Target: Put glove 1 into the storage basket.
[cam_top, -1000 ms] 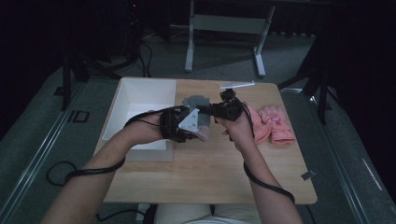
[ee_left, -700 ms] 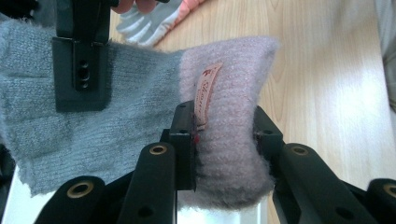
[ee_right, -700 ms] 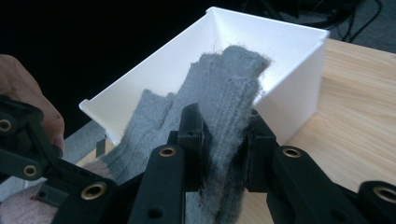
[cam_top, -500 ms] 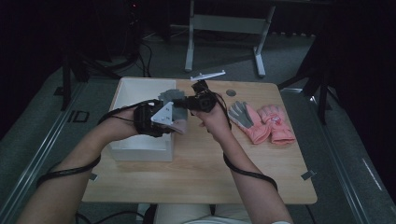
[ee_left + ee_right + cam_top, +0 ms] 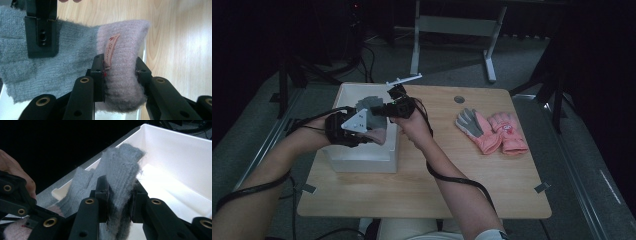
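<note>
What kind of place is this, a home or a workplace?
Probably a lab or studio set up for recording, not a home: a bare wooden table on grey carpet, a metal stand in the dark behind it, and cabled tongs in both hands carrying a knitted glove over a white bin.

The glove (image 5: 75, 57) your grippers hold is fuzzy knitted wool: grey ribbed knit at the fingers, soft pink at the cuff, with a small woven cloth label (image 5: 110, 50) beside your left gripper's (image 5: 119, 72) pad. Both grippers are matt black plastic with brass-coloured metal eyelets. Behind your right gripper (image 5: 119, 197) the box (image 5: 175, 157) looks like smooth white plastic with a faint sheen. The table (image 5: 452, 170) beneath your hands is pale wood-grain, smooth and satin. To the right of your right gripper lies a pair of gloves (image 5: 492, 131) in pink and grey knit.
</note>
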Motion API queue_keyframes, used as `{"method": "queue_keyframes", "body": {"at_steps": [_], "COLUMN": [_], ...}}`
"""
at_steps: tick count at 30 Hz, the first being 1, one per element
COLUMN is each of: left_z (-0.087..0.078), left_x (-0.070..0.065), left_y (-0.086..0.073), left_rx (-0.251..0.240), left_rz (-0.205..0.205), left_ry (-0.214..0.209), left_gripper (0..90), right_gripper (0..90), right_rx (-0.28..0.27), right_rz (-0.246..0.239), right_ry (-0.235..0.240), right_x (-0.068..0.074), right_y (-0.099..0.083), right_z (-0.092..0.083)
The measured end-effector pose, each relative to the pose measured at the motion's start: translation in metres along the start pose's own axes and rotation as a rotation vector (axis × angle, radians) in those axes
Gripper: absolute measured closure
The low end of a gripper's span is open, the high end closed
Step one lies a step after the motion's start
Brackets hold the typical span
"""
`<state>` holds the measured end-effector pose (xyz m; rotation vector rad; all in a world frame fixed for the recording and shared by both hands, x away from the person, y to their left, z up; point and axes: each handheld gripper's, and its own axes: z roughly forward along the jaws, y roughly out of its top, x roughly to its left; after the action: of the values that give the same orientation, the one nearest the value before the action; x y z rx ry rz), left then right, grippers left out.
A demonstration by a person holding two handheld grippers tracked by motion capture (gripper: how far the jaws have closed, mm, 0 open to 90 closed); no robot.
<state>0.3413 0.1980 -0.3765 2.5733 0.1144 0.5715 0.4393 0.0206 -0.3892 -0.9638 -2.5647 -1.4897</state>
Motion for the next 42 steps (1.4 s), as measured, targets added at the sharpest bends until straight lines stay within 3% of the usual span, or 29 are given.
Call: {"method": "queue_keyframes", "body": {"at_steps": [4, 9, 12, 17, 21, 22, 23, 25, 28, 30, 33, 34, 36, 37, 39, 41, 42], "left_z": [0.009, 0.028, 0.045, 0.062, 0.073, 0.08, 0.08, 0.091, 0.099, 0.104, 0.114, 0.119, 0.13, 0.13, 0.136, 0.134, 0.131], "left_x": [-0.003, -0.003, -0.002, 0.004, 0.006, 0.006, 0.006, 0.005, 0.006, 0.007, 0.007, 0.006, 0.007, 0.007, 0.008, 0.008, 0.01], "left_y": [-0.012, -0.022, -0.027, -0.036, -0.04, -0.04, -0.04, -0.039, -0.037, -0.036, -0.036, -0.036, -0.035, -0.035, -0.036, -0.036, -0.036], "left_rx": [0.029, 0.041, 0.069, 0.063, 0.091, 0.133, 0.133, 0.188, 0.219, 0.234, 0.278, 0.301, 0.381, 0.381, 0.404, 0.392, 0.367], "left_rz": [0.012, -0.002, 0.018, 0.039, 0.076, 0.116, 0.116, 0.169, 0.189, 0.195, 0.21, 0.21, 0.169, 0.169, 0.115, 0.108, 0.082], "left_ry": [-0.001, -0.025, -0.036, -0.047, -0.034, -0.026, -0.026, -0.02, -0.019, -0.027, -0.057, -0.056, -0.088, -0.088, -0.09, -0.085, -0.087], "left_gripper": [68.6, 68.6, 68.5, 68.5, 68.3, 68.2, 68.2, 68.0, 67.8, 67.4, 66.2, 65.7, 63.1, 61.0, 55.3, 51.7, 51.7], "right_gripper": [73.8, 73.8, 73.7, 73.7, 73.7, 73.6, 73.6, 73.0, 70.1, 65.7, 60.9, 59.1, 59.0, 58.4, 58.3, 57.9, 57.6], "right_rx": [0.018, 0.072, 0.109, 0.154, 0.181, 0.196, 0.196, 0.233, 0.261, 0.253, 0.195, 0.177, 0.152, 0.145, 0.133, 0.123, 0.111], "right_rz": [0.014, 0.024, 0.029, 0.036, 0.045, 0.05, 0.05, 0.033, 0.025, 0.031, 0.047, 0.061, 0.073, 0.079, 0.08, 0.082, 0.087], "right_ry": [0.001, -0.023, -0.058, -0.098, -0.124, -0.146, -0.146, -0.178, -0.21, -0.222, -0.229, -0.221, -0.22, -0.215, -0.21, -0.208, -0.199], "right_x": [-0.001, -0.007, -0.013, -0.021, -0.025, -0.026, -0.026, -0.024, -0.023, -0.024, -0.029, -0.031, -0.034, -0.036, -0.038, -0.04, -0.041], "right_y": [-0.003, -0.01, -0.014, -0.015, -0.014, -0.013, -0.013, -0.01, -0.008, -0.007, -0.006, -0.005, -0.005, -0.005, -0.005, -0.005, -0.005], "right_z": [0.013, 0.03, 0.041, 0.052, 0.059, 0.064, 0.064, 0.071, 0.075, 0.075, 0.067, 0.063, 0.055, 0.051, 0.042, 0.037, 0.032]}}
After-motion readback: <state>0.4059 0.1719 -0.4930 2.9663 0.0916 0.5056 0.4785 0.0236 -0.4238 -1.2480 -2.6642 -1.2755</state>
